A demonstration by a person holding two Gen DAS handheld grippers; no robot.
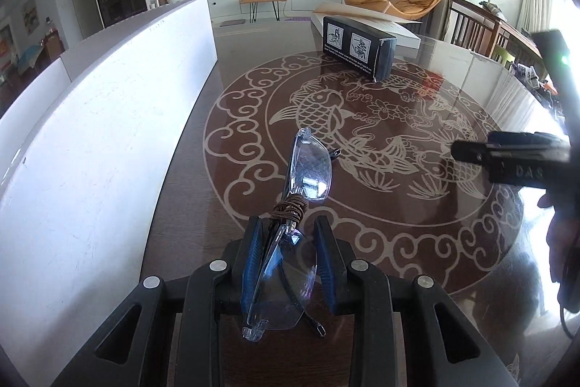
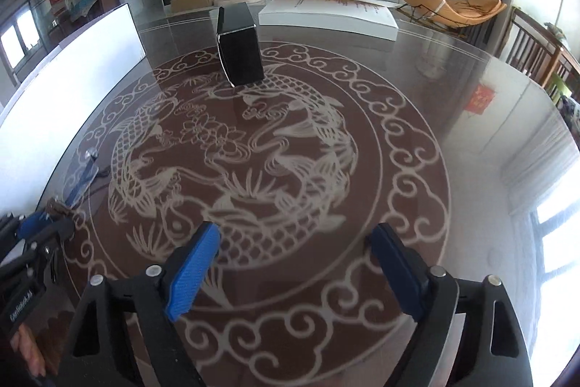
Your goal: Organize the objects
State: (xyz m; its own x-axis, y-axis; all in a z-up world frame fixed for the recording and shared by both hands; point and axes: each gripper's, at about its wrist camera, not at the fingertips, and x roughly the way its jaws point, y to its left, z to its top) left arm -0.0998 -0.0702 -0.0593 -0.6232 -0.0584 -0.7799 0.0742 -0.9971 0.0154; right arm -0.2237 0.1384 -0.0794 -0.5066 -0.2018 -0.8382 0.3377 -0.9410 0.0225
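My left gripper [image 1: 288, 234] is shut on a pair of clear rimless glasses [image 1: 308, 169] with brown cord wound around the bridge. It holds them edge-on above the glass table, one lens sticking out ahead, the other between the blue pads [image 1: 253, 260]. The glasses also show faintly at the left in the right wrist view [image 2: 81, 176]. My right gripper [image 2: 295, 242] is open and empty above the carp pattern. A black box [image 1: 357, 48] stands far on the table, also in the right wrist view [image 2: 241, 46].
A white board [image 1: 90, 140] runs along the table's left side. A flat white box [image 2: 326, 11] lies at the far edge behind the black box. The right gripper's body [image 1: 518, 162] sits at the right of the left wrist view. Wooden chairs [image 2: 536, 53] stand to the right.
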